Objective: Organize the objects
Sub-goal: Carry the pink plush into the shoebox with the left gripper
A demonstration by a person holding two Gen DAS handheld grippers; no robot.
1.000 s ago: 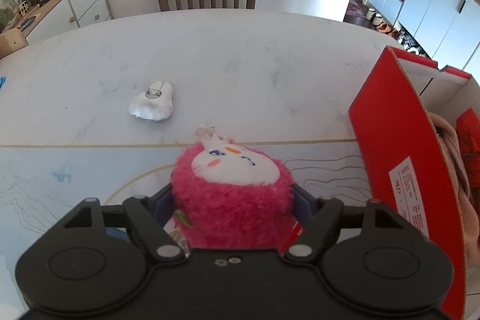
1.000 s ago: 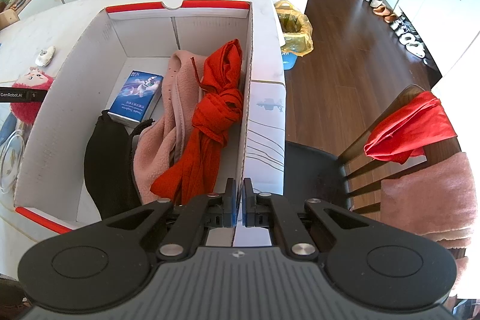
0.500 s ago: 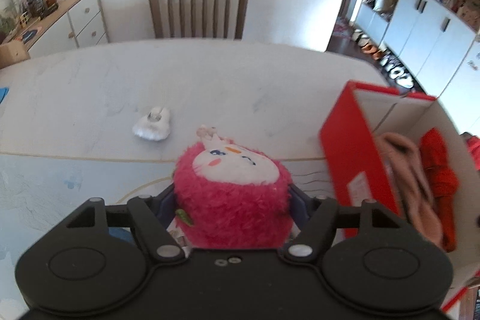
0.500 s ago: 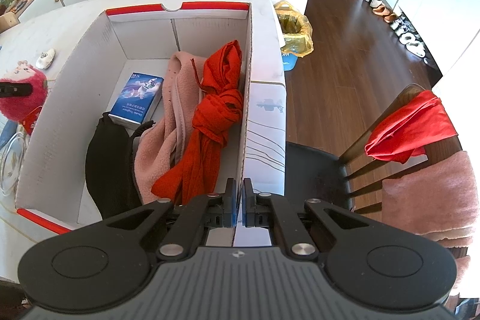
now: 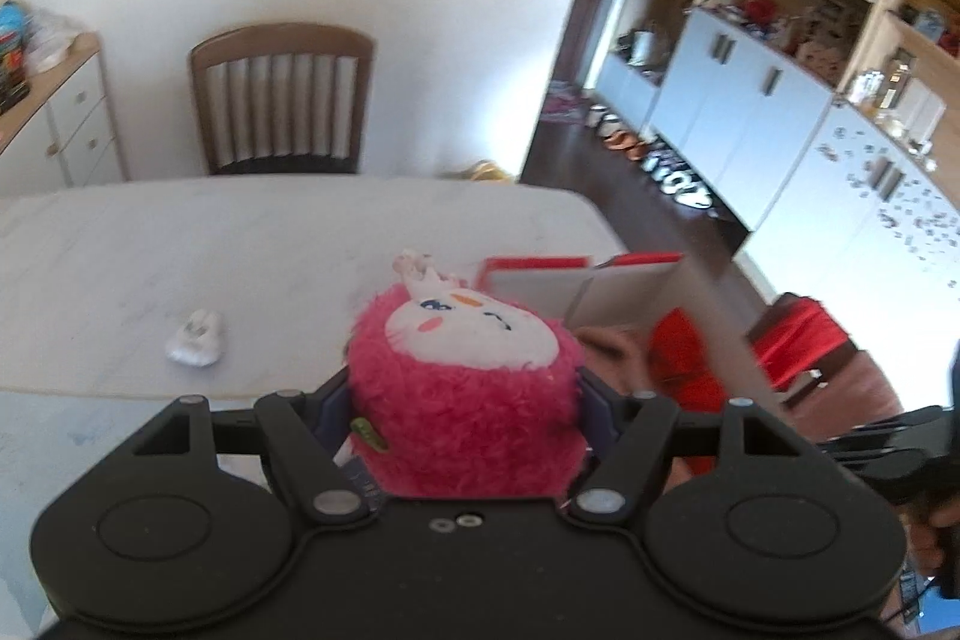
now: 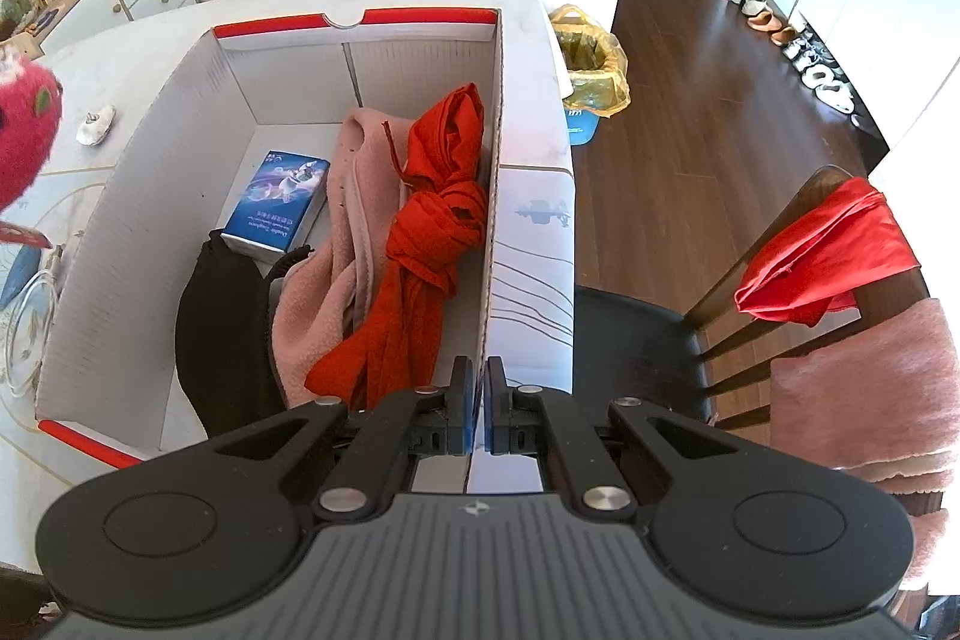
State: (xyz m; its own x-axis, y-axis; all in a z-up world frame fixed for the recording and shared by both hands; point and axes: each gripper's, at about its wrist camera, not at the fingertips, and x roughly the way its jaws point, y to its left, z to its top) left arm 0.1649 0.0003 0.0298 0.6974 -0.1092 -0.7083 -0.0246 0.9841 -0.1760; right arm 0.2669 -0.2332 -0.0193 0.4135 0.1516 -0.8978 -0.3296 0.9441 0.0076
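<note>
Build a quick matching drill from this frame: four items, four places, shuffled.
Items:
1. pink plush toy
2. blue packet
3. small white item
4. red cloth

Places:
A. draped over a chair back
B. lying on the table, outside the box
C. clamped in the left gripper
D. on the floor of the box

Pairs: 1-C, 2-D, 3-B, 4-A

Right claw (image 6: pixel 479 403) pinches the box wall (image 6: pixel 489 244), clothes inside.
</note>
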